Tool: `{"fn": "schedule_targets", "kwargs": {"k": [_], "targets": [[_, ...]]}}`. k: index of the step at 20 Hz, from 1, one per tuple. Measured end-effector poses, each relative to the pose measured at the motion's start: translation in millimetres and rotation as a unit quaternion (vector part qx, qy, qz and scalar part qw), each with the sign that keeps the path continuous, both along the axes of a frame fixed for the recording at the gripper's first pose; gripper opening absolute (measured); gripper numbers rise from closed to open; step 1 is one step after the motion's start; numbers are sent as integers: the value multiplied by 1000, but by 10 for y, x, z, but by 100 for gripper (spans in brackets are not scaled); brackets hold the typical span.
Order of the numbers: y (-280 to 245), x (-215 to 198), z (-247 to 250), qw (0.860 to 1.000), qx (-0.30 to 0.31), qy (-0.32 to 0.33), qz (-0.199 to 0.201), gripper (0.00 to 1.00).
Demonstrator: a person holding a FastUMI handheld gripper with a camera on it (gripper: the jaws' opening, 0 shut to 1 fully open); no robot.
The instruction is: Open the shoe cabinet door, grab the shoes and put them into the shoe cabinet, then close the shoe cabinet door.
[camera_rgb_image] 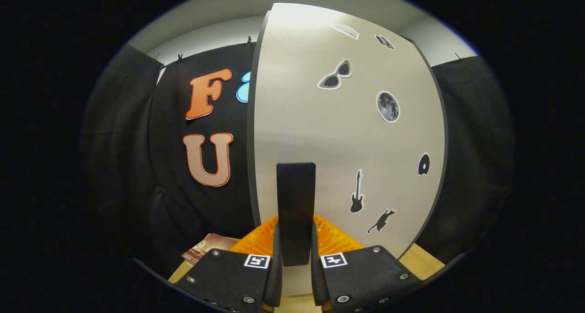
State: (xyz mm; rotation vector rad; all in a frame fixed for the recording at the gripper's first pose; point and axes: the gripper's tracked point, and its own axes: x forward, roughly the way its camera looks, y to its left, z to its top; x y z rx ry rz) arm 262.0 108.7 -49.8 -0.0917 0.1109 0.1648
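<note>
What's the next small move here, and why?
Probably pull back on the handle to swing the door open. The gripper looks shut on that upright handle, both fingers flanking it, and the door looks closed or barely open. An orange thing sits just ahead of the fingers.

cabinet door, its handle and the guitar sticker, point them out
cabinet door (297, 121), gripper view, bare panel
handle (295, 203), gripper view, middle of the bar between the jaws
guitar sticker (356, 198), gripper view, its body

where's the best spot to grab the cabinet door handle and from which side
Its lower end, straight on from the front: the handle is a narrow upright bar on the door, so the hand-held gripper fits a finger on either side, as both press now.
</note>
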Motion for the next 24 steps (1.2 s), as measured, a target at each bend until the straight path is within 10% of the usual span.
{"fn": "schedule_targets", "kwargs": {"k": [11,24], "targets": [[-670,-859,103,999,15,14,34,26],[-1831,-1418,228,998,25,26,-48,19]]}}
